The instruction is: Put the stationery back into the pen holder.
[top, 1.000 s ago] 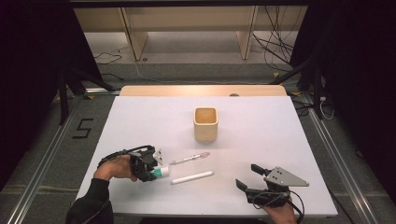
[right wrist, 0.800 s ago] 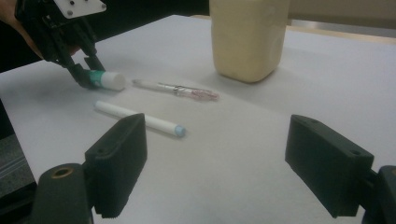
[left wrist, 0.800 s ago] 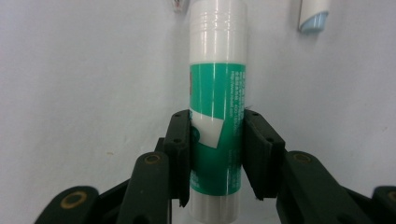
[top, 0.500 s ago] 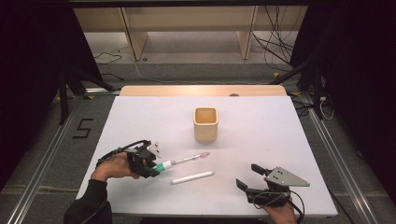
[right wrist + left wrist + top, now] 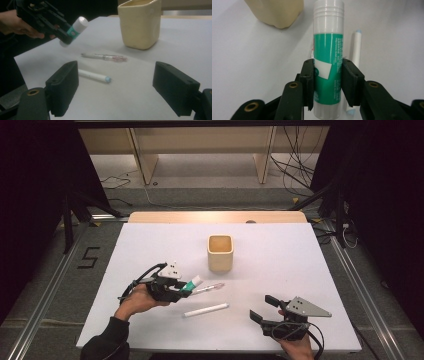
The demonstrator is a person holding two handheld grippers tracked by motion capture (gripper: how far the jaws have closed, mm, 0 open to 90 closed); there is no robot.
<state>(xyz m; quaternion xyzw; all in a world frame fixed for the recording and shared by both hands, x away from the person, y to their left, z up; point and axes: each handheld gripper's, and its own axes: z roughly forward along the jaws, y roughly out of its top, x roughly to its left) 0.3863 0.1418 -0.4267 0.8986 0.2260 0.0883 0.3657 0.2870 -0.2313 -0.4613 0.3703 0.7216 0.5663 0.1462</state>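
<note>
Lying on the white table (image 5: 150, 245): a clear pen with a pinkish tip (image 5: 212, 288) and, nearer the person, a white marker with a pale blue end (image 5: 206, 310), well apart from the cream square ceramic cup (image 5: 220, 253) beyond. Left gripper (image 5: 186, 287): fingers (image 5: 309, 82) clenched on the green-and-white glue stick with white cap (image 5: 328, 60), held raised off the table, cap toward the cup. Right gripper (image 5: 264, 309): fingers (image 5: 62, 87) spread wide, nothing between them, low at the table's near right.

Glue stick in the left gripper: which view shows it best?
The left gripper view: the glue stick fills the frame, clamped between the jaws. The high view shows it small; the right gripper view shows it tilted above the table.
</note>
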